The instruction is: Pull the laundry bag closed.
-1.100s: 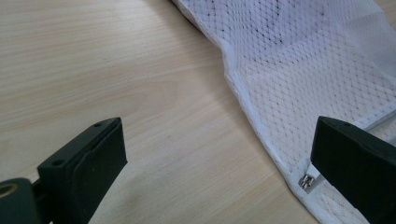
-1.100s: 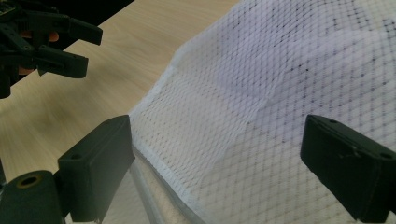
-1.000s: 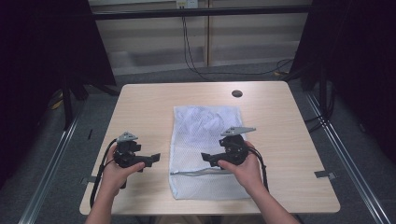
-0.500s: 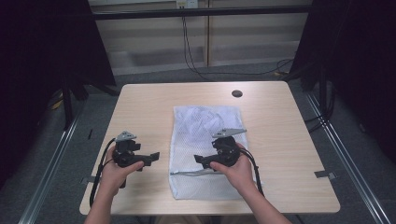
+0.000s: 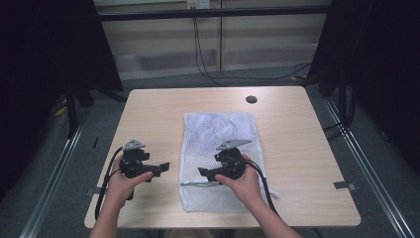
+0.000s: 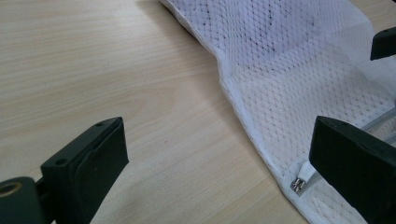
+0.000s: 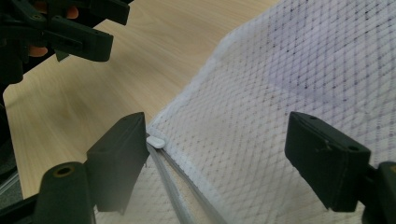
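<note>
A white mesh laundry bag [image 5: 220,148] lies flat in the middle of the wooden table [image 5: 148,119]. A zipper [image 5: 195,184] runs across the bag near its front end. My right gripper [image 5: 203,172] hovers low over the bag's front left part, pointing left. In the right gripper view, its jaws [image 7: 224,154] have just been closing and still stand apart over the mesh [image 7: 289,84]. The white zipper pull [image 7: 155,141] sits right by the left jaw. My left gripper [image 5: 162,167] is open over bare wood left of the bag, with the bag's edge [image 6: 233,93] and zipper end [image 6: 301,179] ahead.
A small dark round hole [image 5: 251,99] sits in the table's far side. Bare wood runs on both sides of the bag. Cables [image 5: 203,59] hang and trail on the floor behind the table. Metal rails [image 5: 366,163] run along the floor at either side.
My right gripper has moved left over the bag toward its left edge and zipper, and its jaws have narrowed. The left gripper and the bag have stayed put.
</note>
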